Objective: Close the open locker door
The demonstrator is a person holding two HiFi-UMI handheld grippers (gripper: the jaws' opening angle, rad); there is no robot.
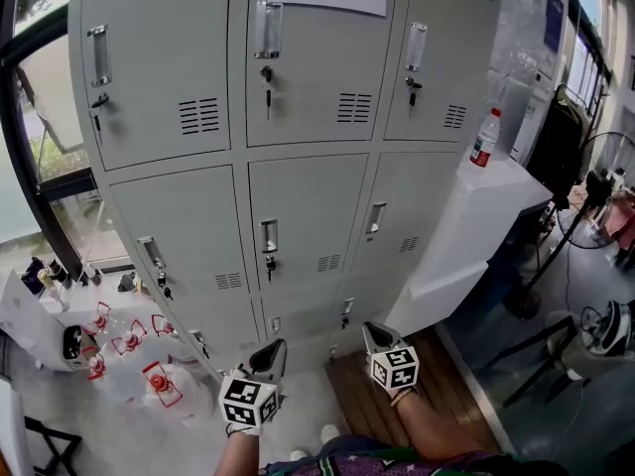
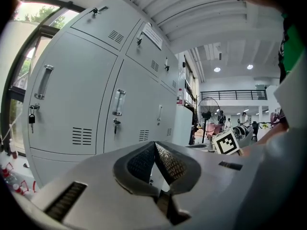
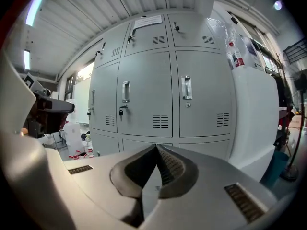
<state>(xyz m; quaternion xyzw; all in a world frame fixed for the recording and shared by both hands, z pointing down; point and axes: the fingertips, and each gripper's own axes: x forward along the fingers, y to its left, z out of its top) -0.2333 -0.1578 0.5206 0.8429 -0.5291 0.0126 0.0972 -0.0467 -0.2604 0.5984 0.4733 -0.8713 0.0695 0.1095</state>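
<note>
Lockers (image 1: 298, 216) show every visible door flush. Their bottom row is partly hidden behind the left gripper (image 1: 270, 353) and right gripper (image 1: 378, 335), both with jaws pressed together on nothing.

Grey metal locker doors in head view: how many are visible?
9 grey metal locker doors: three in top row, three in middle row, three partly visible in bottom row. More may hide above the frame.

I am looking into a big workshop hall: grey steel lockers (image 1: 308, 117) are lining one wall, a pedestal fan (image 2: 207, 110) is standing further in, and a railed mezzanine (image 2: 235, 95) is running beneath ceiling lights (image 2: 217, 69).
</note>
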